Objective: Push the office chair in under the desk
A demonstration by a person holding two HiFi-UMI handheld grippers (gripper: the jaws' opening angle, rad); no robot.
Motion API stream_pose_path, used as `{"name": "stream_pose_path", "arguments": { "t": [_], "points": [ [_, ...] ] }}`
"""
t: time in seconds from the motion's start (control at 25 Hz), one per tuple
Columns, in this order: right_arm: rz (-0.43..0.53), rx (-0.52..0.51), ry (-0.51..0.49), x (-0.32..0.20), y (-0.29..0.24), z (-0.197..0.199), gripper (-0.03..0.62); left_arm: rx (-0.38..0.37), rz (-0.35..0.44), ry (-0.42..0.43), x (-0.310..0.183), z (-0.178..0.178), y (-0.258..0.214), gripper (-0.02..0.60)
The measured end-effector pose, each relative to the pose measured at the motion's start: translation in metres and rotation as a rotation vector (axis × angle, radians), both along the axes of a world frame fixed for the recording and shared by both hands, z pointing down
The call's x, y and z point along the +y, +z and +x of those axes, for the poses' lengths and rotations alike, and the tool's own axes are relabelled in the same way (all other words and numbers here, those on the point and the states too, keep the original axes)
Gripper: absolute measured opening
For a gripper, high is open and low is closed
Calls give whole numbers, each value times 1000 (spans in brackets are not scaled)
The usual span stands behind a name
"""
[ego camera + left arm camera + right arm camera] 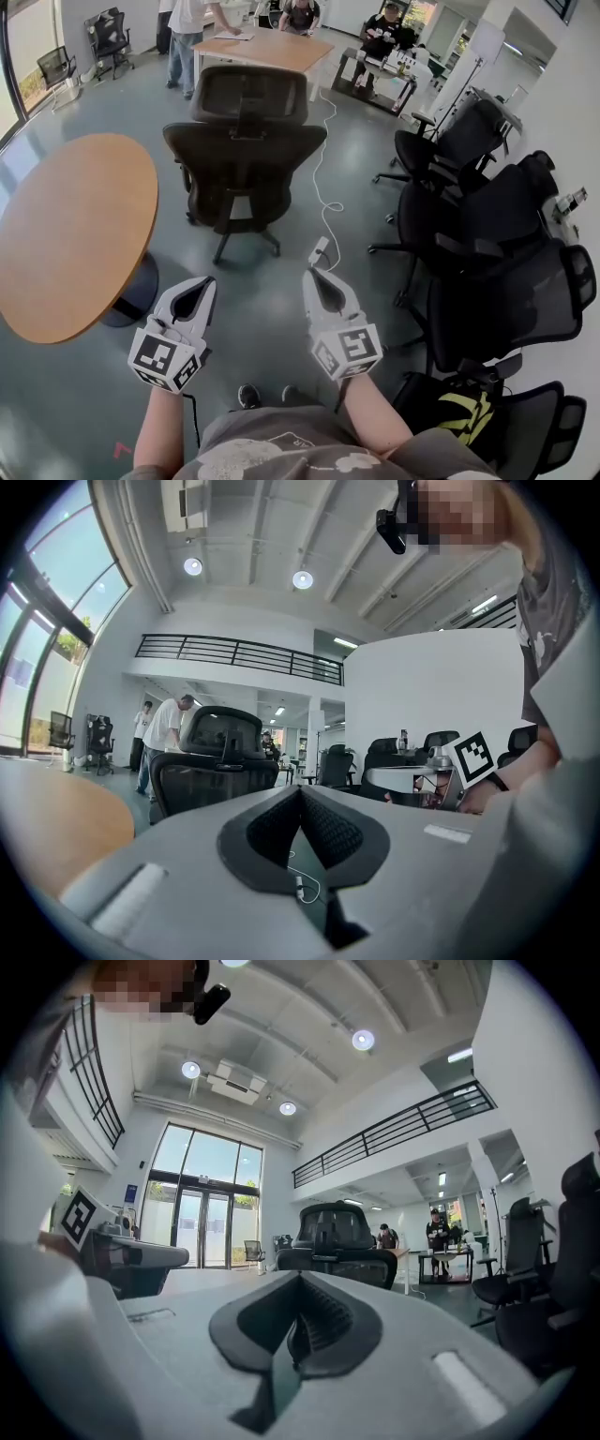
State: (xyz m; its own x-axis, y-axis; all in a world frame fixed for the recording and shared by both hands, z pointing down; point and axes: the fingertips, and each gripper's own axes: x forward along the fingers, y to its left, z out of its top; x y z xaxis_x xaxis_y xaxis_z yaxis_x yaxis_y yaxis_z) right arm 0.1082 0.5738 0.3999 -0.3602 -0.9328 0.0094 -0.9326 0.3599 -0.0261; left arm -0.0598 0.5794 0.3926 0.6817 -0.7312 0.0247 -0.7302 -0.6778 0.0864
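A black mesh office chair (242, 159) stands on the grey floor with its back toward me, a short way out from a rectangular wooden desk (277, 49) behind it. My left gripper (199, 289) and right gripper (317, 277) are held side by side in front of me, both shut and empty, well short of the chair and not touching it. The same chair (217, 759) shows past the closed jaws in the left gripper (302, 806) view. It also shows straight ahead as the chair (337, 1241) in the right gripper (300, 1305) view.
A round wooden table (66, 234) fills the left. Several black office chairs (487, 244) crowd the right side. A white cable (323, 183) runs across the floor to a plug (319, 250) near my right gripper. People stand and sit around the far desk.
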Motion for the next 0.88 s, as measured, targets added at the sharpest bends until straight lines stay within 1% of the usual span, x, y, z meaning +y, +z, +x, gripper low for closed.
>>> {"name": "stream_pose_path", "arguments": {
  "t": [0.16,0.36,0.52,0.68,0.88],
  "points": [
    [5,4,7,-9,-2,-3,-8,-15,23,-4,-17,-3,-8,17],
    [24,13,10,-38,-9,1,-8,-28,43,-38,-47,-5,-12,17],
    [31,-17,7,-72,-10,10,-6,-47,35,-55,-74,1,-13,17],
    [24,-41,-18,-109,-7,14,-6,-59,22,-80,-99,7,-10,17],
    [25,-39,-53,-162,-6,24,-8,-74,11,-131,-148,14,-9,17]
  ]
}}
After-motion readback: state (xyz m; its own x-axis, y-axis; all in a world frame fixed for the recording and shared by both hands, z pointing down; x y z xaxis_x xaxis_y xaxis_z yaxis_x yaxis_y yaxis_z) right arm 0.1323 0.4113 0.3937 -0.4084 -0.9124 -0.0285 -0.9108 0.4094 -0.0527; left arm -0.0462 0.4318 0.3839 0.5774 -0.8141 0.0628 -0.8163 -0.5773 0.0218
